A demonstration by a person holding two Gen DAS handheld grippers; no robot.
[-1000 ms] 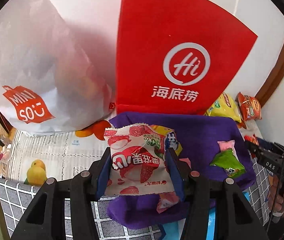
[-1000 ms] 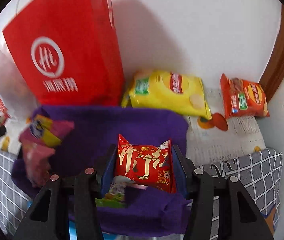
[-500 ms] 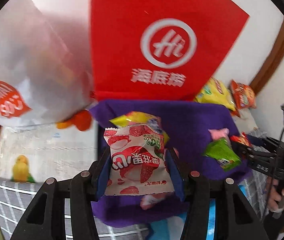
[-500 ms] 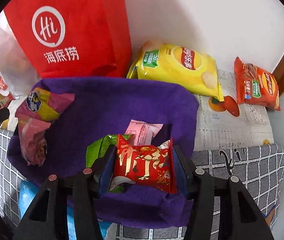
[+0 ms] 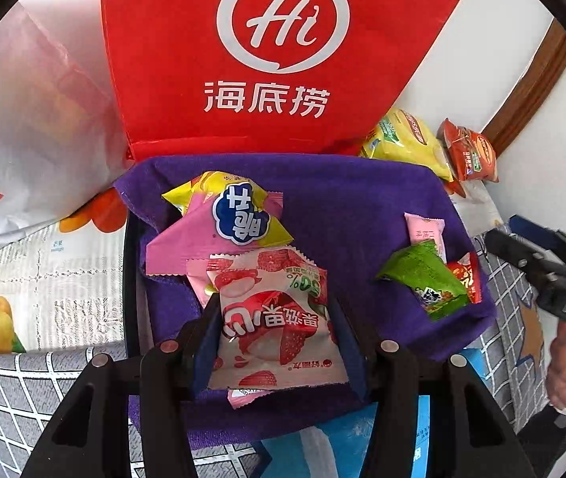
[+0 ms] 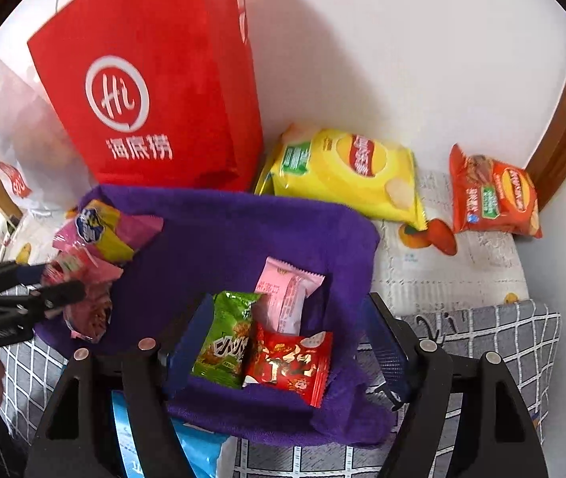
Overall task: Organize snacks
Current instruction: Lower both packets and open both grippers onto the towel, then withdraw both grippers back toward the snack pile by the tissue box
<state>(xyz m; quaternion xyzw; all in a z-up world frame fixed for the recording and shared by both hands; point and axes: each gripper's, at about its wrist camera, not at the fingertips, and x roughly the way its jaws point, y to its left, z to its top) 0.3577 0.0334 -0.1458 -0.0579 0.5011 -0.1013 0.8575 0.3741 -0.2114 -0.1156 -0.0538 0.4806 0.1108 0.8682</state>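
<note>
Three small packets point(image 6: 267, 342) in tray point(image 6: 243, 231), two chip bags point(image 6: 342, 171) (behind)

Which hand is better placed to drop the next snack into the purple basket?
Left: its tool grips the strawberry packet above the basket. The right tool is open, its red packet already dropped.

Left gripper point(image 5: 275, 318) angled down, jaws clamped, right gripper point(image 6: 283, 342) angled down — jaws just opening, pads clear

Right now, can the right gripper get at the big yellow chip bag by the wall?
Probably yes: the right gripper is open and empty, and the yellow chip bag lies uncovered beyond the purple cloth bin.
</note>
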